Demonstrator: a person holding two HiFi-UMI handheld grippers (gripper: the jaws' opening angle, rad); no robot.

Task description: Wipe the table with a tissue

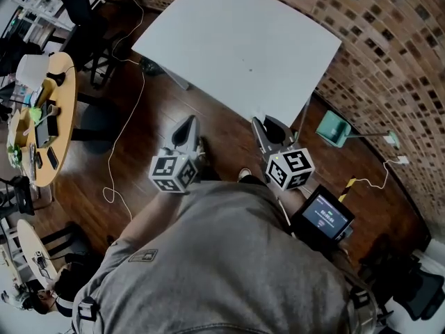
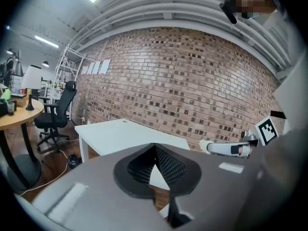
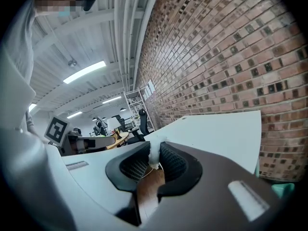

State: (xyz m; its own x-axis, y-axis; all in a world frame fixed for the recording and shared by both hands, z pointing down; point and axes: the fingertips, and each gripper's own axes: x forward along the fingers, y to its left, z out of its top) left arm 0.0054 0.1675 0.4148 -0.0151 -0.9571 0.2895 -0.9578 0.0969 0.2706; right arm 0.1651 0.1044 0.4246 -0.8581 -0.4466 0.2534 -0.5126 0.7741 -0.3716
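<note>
The white table [image 1: 236, 40] stands ahead of me against the brick wall, its top bare. Both grippers hang over the wooden floor short of its near edge. My right gripper [image 1: 268, 127] is shut on a small wad of white tissue [image 3: 154, 147], pinched between its black ribbed pads [image 3: 171, 162]; the table [image 3: 216, 129] shows beyond it. My left gripper [image 1: 186, 127] is shut with nothing between its pads [image 2: 166, 165], and it points at the table [image 2: 120, 134]. The tissue does not show in the head view.
A round wooden table [image 1: 61, 127] with a lamp and clutter stands at the left, with a black office chair [image 1: 83, 12] behind it. A white cable [image 1: 118, 152] trails over the floor. A teal dustpan [image 1: 334, 127] lies right of the table by the brick wall [image 1: 389, 47].
</note>
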